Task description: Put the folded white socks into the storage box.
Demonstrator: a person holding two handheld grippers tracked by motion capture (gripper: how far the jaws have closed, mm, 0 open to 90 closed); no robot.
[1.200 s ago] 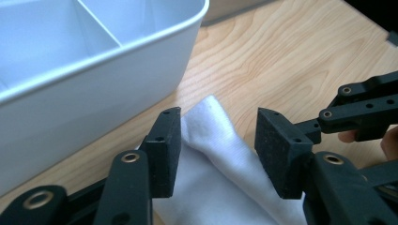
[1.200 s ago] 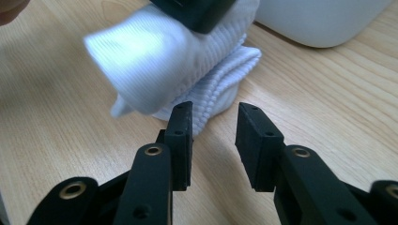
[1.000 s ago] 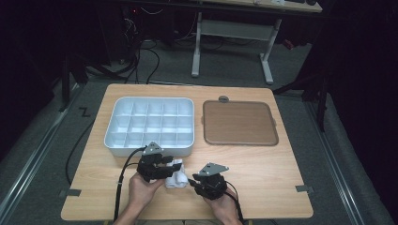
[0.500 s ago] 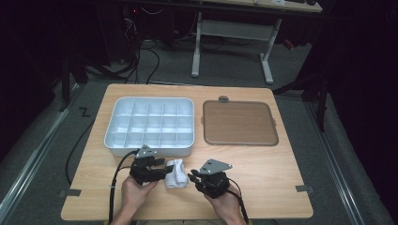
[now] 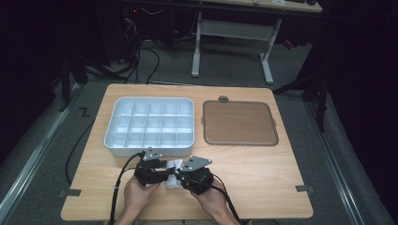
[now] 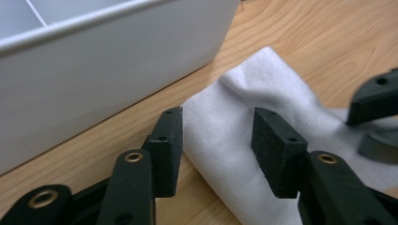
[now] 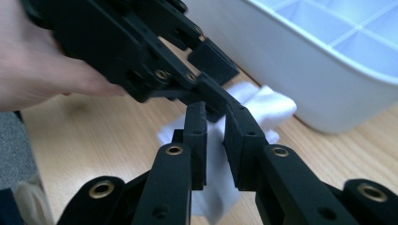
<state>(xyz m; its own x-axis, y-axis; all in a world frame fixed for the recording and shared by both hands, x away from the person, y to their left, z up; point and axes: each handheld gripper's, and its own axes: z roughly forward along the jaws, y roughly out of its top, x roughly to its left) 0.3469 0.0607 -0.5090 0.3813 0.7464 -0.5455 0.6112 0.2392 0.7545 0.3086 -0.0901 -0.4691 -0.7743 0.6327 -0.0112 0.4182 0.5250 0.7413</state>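
Currently the white sock (image 5: pixel 172 172) lies on the worktop (image 5: pixel 263 173) near its near edge, just in front of the white divided organiser box (image 5: pixel 149 125), between the two grippers. The right gripper (image 7: pixel 215 123) has just been closing, and its fingers pinch a raised fold of the sock between them. The left gripper (image 6: pixel 217 136) has also just been closing; its fingers stand spread on either side of the sock's rolled end, and from this angle it appears that the pads do not yet press on the fabric.

Risks from here:
- The right pinch holds a narrow fold only. A sharp pull may slip the fabric out, or drag the whole sock across the worktop.
- The two grippers work very close together. Closing the left fingers further may strike the right fingers instead of the fabric.
- The organiser box wall stands just beyond the sock; a lift angled toward it may catch the rim and shift the box.

Containers: the organiser box compartments look empty. The brown tray (image 5: pixel 239 123), right of the box, also holds nothing.
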